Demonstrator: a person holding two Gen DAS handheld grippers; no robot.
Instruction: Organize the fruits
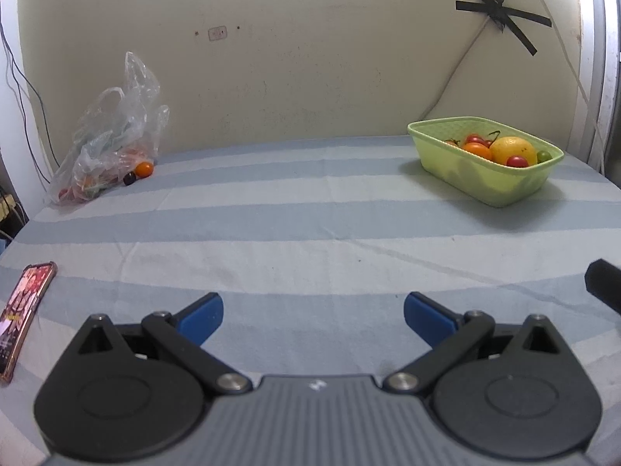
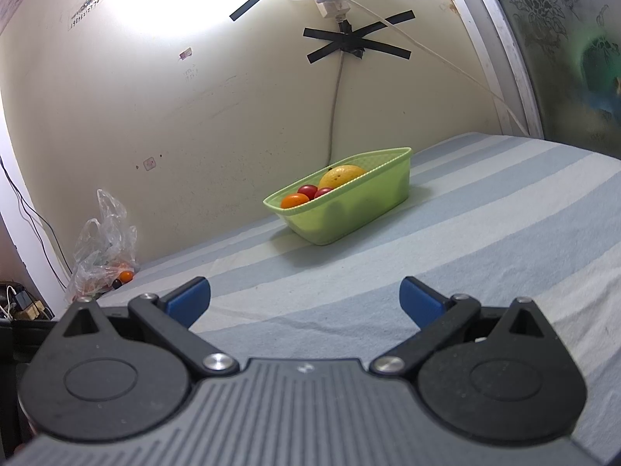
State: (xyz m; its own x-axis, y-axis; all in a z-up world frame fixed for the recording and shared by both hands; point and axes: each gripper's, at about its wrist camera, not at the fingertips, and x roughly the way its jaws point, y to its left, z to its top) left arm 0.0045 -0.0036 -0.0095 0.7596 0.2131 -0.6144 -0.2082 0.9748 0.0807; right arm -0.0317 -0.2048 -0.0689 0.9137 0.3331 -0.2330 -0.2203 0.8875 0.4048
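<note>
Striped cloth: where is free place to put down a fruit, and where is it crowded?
The striped cloth lies bare between the plastic bag and the green basket, and on toward the open left gripper and right gripper. It is crowded at the bag, with loose tomatoes, and by the phone.

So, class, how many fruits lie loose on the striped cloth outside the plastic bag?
2: an orange tomato and a dark one, beside the bag. More may be hidden.
</note>
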